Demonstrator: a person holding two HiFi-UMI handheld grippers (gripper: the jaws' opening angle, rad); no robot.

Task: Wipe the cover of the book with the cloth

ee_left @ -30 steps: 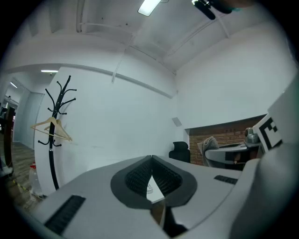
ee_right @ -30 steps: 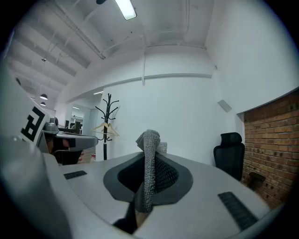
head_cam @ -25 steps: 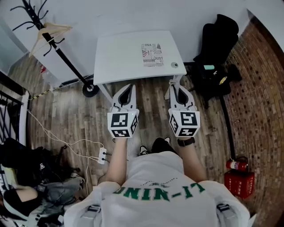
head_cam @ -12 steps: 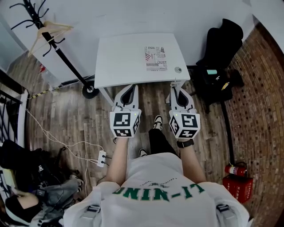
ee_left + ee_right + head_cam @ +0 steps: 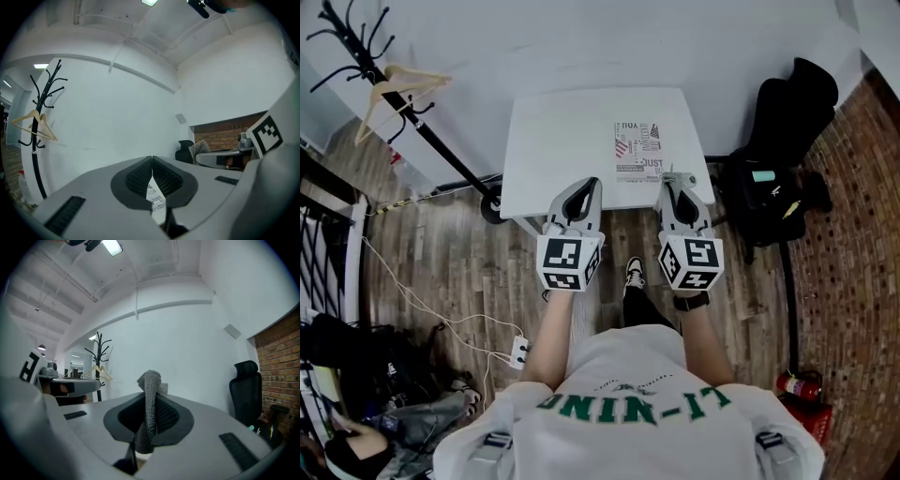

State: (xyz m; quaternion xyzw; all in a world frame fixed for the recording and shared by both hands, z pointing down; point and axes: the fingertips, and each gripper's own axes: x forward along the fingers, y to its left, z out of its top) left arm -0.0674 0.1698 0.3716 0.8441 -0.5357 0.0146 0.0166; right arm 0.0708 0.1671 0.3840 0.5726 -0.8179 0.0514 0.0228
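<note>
Book (image 5: 639, 150) lies flat on the white table (image 5: 553, 131), near its front right edge. Just short of it, the right gripper (image 5: 674, 180) pinches a grey cloth (image 5: 150, 404). The left gripper (image 5: 590, 186) is closed on nothing. This looks like the approach; next the cloth must come down onto the cover.

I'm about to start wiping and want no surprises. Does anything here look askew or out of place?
Nothing stands out. The book lies flat on the white table, roughly square to its edges. The grey cloth is pinched upright in the right tool; the left tool is shut and empty.
</note>
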